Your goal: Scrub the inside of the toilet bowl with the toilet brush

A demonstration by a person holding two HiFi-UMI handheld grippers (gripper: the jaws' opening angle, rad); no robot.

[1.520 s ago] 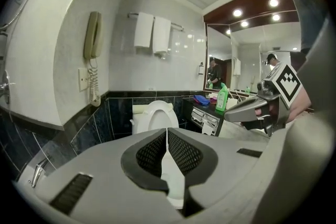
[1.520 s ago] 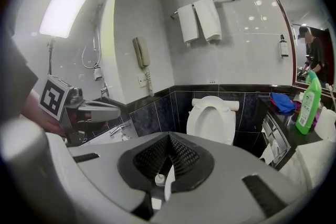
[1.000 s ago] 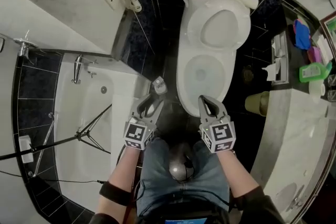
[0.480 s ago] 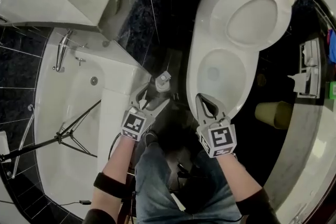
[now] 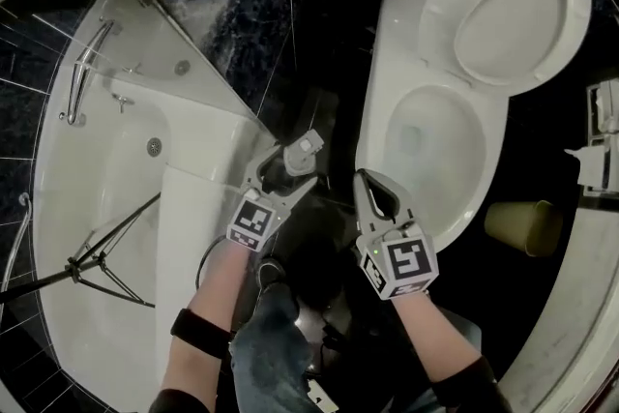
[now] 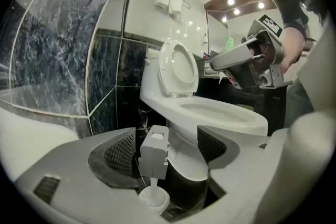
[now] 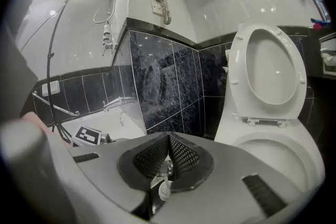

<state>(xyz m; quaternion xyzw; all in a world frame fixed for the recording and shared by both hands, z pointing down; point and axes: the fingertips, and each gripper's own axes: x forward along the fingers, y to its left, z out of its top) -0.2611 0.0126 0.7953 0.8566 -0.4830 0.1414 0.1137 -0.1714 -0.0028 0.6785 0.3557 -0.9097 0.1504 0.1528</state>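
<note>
The left tool [image 6: 167,150] has its jaws wide apart, and the toilet brush [image 6: 154,153] stands upright between them, its boxy white handle top nearer the pad at the left of the left gripper view. Whether it touches that pad cannot be told; the other pad is clear of it. The brush rises from a round white collar low on the dark floor [image 5: 319,111], in the gap between the bathtub [image 5: 198,208] and the foot of the toilet bowl [image 5: 372,160].

The right tool [image 7: 169,139] is empty, with its jaws together at the tips. It hangs just beside the front rim of the bowl and near the left tool.

Both are held out over the person's knees in blue jeans [image 5: 276,343].

Beyond them the bowl is uncovered, with water at the bottom, and the seat [image 7: 238,71] is tipped up against the cistern. A yellowish waste bin [image 5: 522,227] sits on the floor on the far side of the toilet.

In the tub stands a black tripod [image 5: 97,256], with a chrome grab bar [image 5: 82,82] along its far edge. Dark marbled tiles [image 5: 251,5] cover the wall behind, and a wall telephone [image 7: 160,0] hangs above them.
</note>
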